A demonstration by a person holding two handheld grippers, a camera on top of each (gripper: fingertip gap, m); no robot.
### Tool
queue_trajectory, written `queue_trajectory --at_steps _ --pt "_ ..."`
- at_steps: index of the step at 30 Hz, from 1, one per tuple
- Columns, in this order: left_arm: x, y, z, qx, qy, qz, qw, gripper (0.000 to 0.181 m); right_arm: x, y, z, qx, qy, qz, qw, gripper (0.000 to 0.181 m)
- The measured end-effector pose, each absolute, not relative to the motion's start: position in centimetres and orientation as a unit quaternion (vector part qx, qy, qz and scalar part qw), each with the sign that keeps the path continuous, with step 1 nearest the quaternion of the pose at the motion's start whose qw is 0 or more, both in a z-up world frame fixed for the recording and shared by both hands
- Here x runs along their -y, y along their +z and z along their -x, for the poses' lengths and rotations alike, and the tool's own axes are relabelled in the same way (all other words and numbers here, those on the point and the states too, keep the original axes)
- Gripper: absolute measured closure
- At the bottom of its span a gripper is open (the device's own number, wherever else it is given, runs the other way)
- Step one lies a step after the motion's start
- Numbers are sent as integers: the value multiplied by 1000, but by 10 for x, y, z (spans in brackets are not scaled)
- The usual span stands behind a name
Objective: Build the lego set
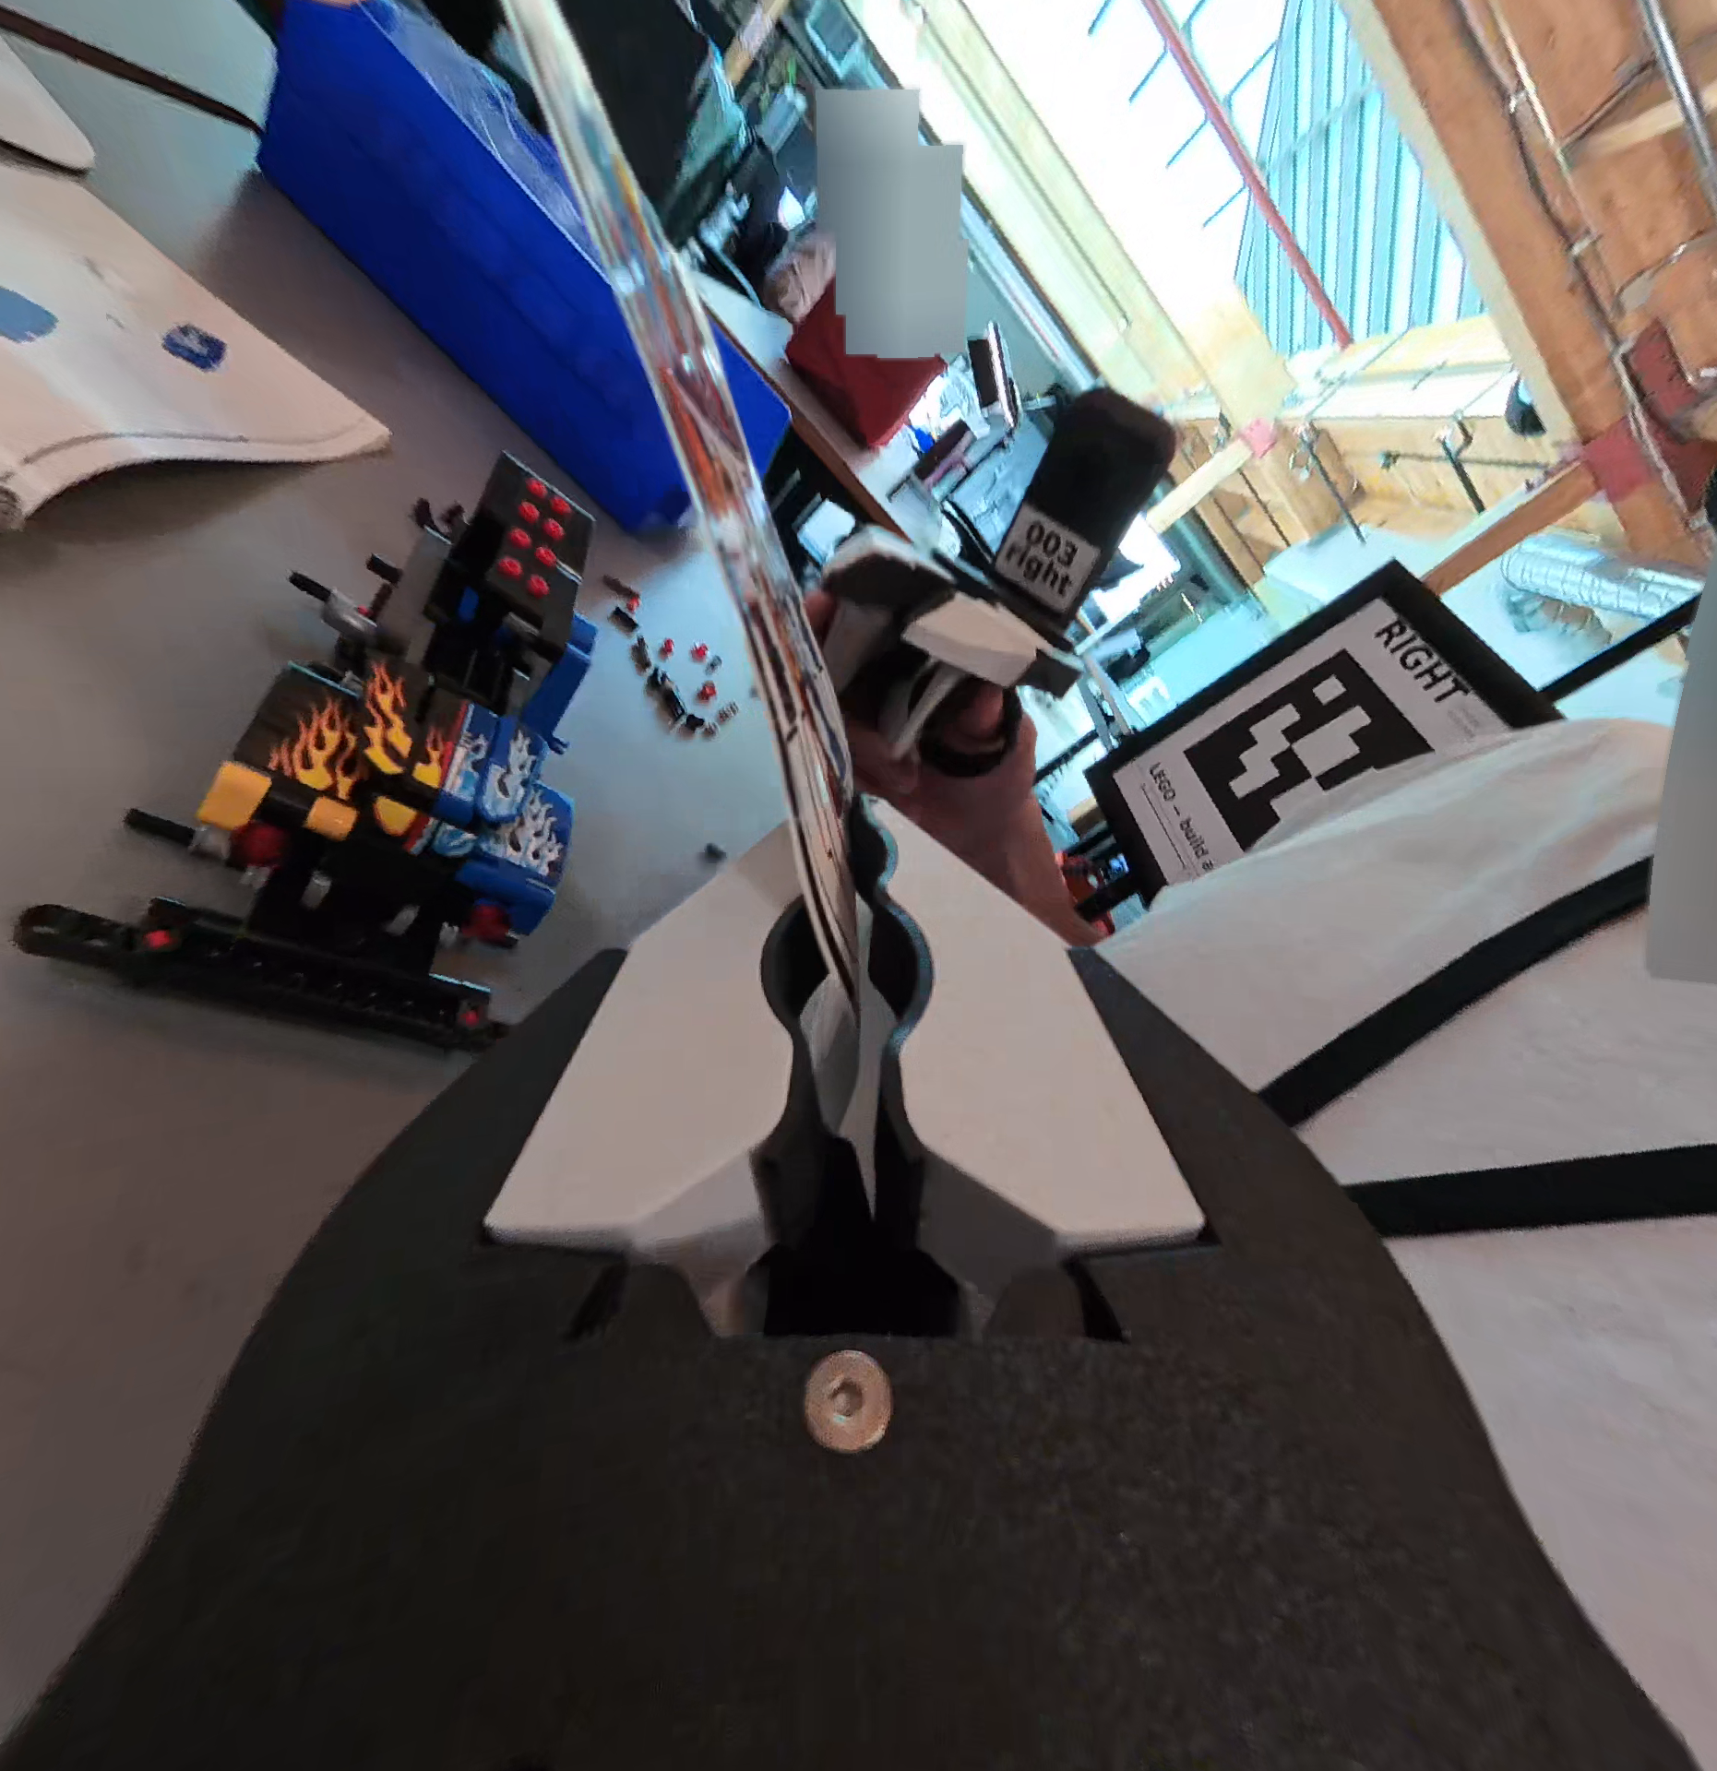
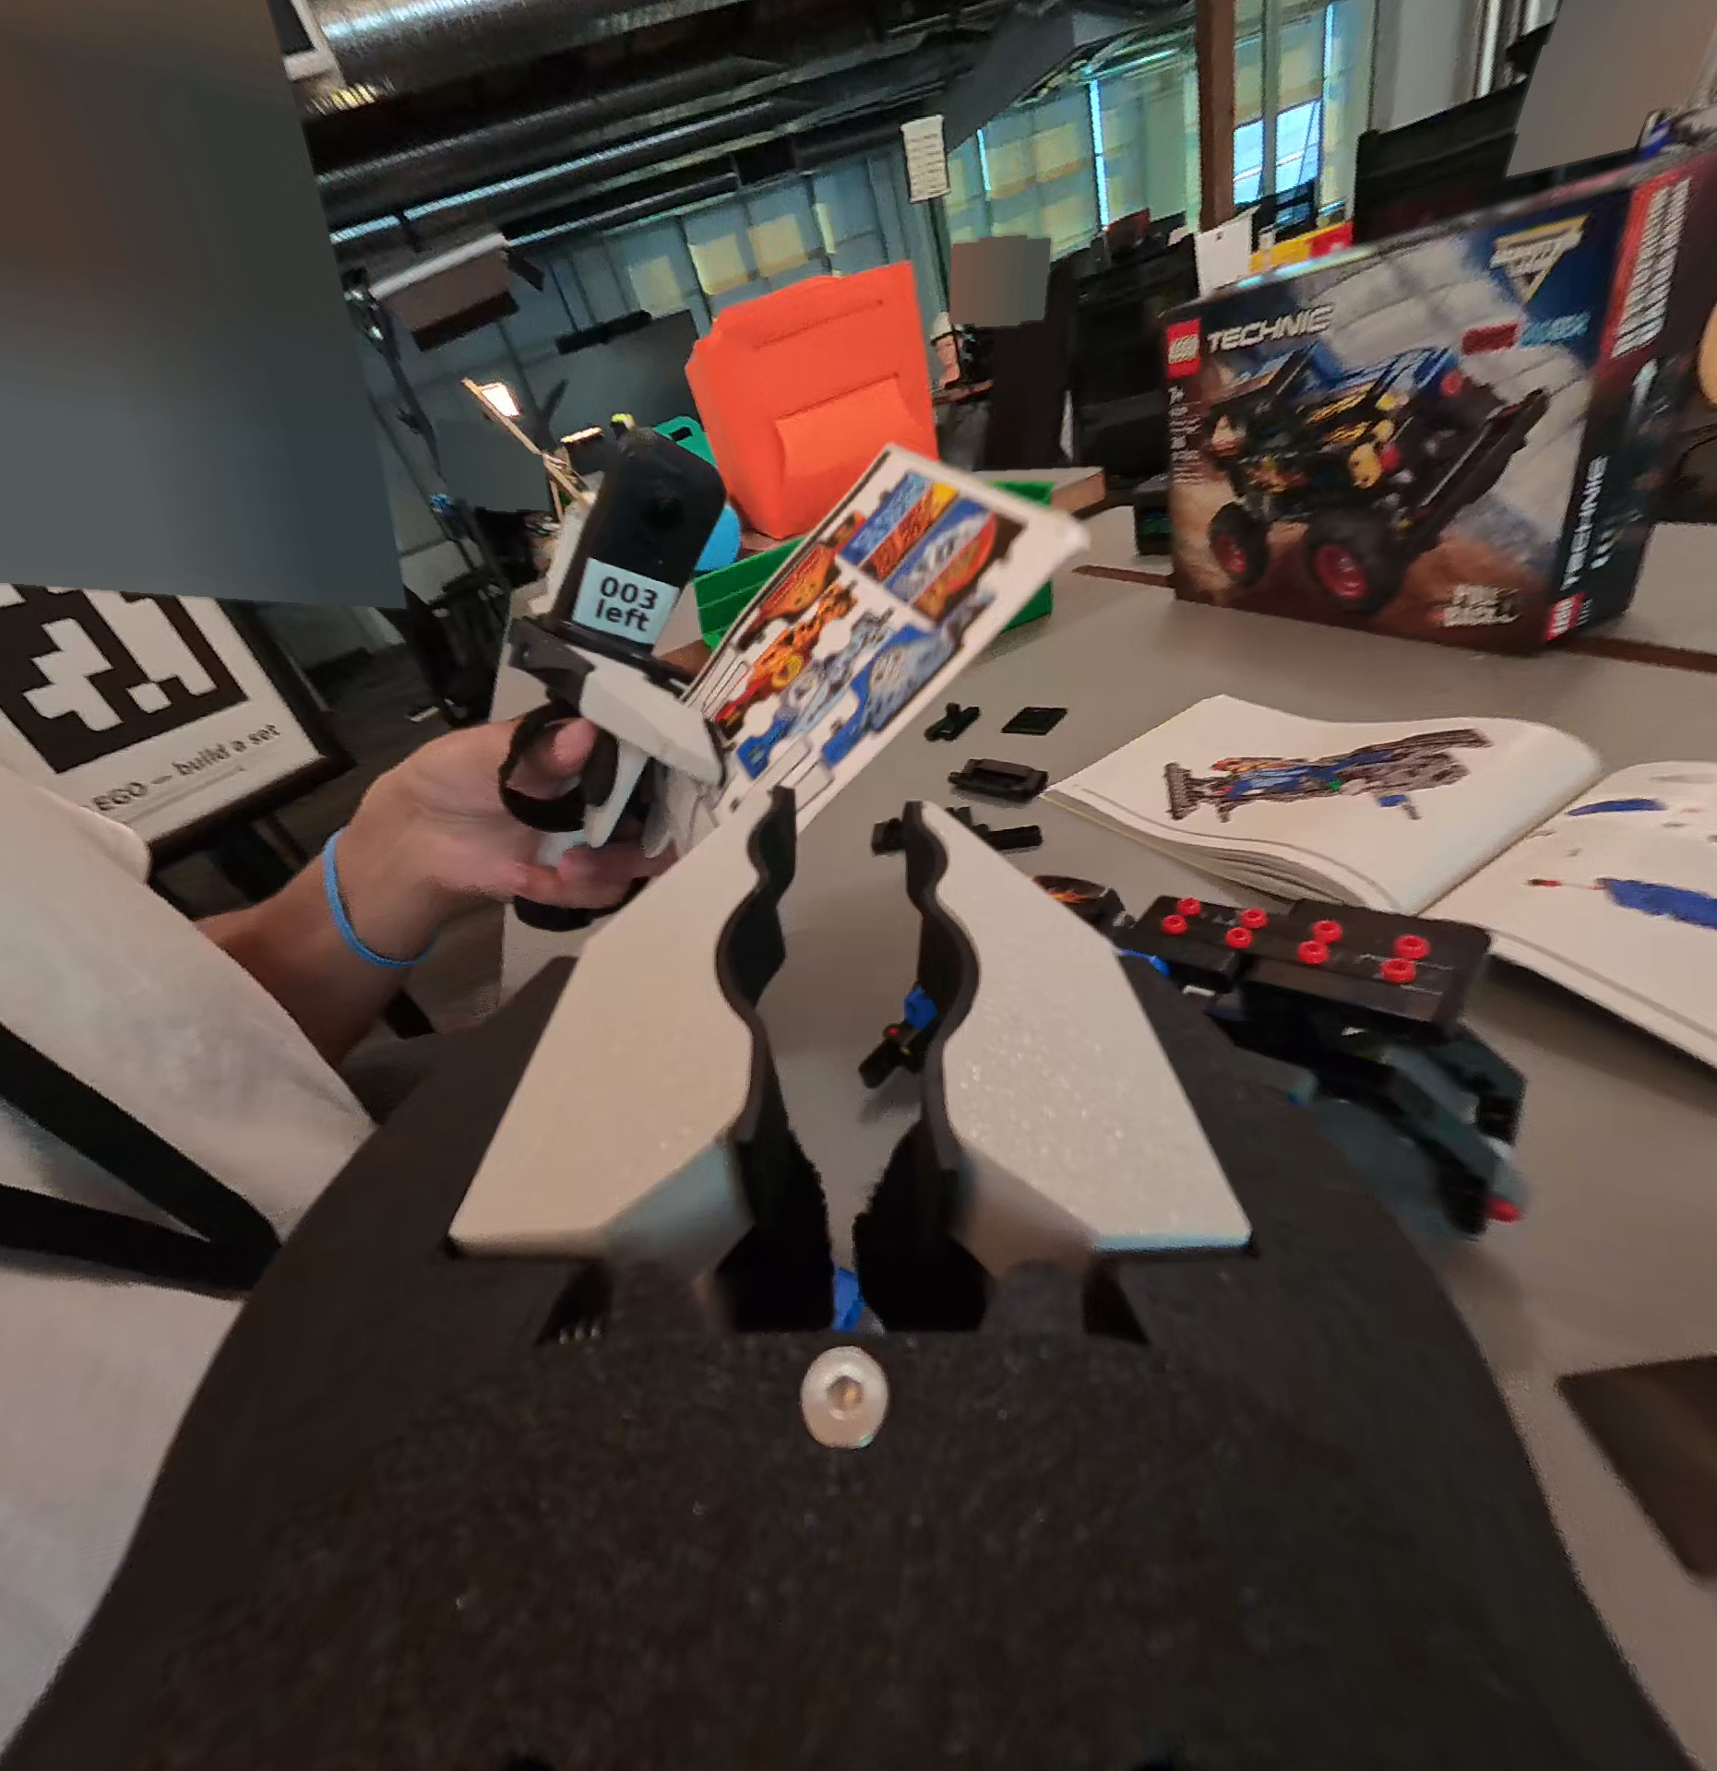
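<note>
Left tongs (image 1: 849,920): closed on the lower edge of the sticker sheet (image 1: 739,537), which stands edge-on and runs up and away from the tips.
Right tongs (image 2: 849,834): jaws apart, nothing between them; held above the bench (image 2: 1218,1390), tips just beside the sheet's lower corner, contact unclear.
Sheet from the right wrist view: sticker sheet (image 2: 883,613) tilted up, printed face toward the camera, pinched by the left tongs (image 2: 710,757) in a hand (image 2: 480,824).
Truck (image 2: 1314,987): part-built, on the bench just right of the right tongs; well left of the left tongs, truck (image 1: 384,767).
Room: bare bench between the truck and the near edge.
Loose parts (image 2: 998,776): small black pieces beyond the right tongs.
Booklet (image 2: 1410,815): open, right of those parts.
Box (image 2: 1410,431): upright behind the booklet.
Blue bin (image 1: 471,249): behind the truck.
</note>
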State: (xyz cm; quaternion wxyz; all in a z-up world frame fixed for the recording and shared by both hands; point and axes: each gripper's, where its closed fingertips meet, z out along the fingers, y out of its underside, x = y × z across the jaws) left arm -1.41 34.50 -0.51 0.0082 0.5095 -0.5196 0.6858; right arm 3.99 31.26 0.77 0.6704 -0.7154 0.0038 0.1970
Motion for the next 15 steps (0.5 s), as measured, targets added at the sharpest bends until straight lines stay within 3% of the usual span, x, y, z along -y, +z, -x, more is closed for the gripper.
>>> queue_trajectory --at_steps 3,7,10,13,15 --pt "-328 -5 27 553 675 -484 69 181 -314 6 -45 -14 166 729 664 155" --pt "-313 -22 38 612 628 -472 91 181 -312 8 -27 -23 265 702 661 152" --pt "-306 -31 43 639 605 -466 91 181 -310 3 -23 -24 276 702 656 157" --pt "-307 -27 42 632 614 -464 91 181 -308 -3 -16 -9 267 712 649 180" --pt "-310 -26 40 632 617 -463 77 181 -307 -1 -17 -12 260 704 661 181"
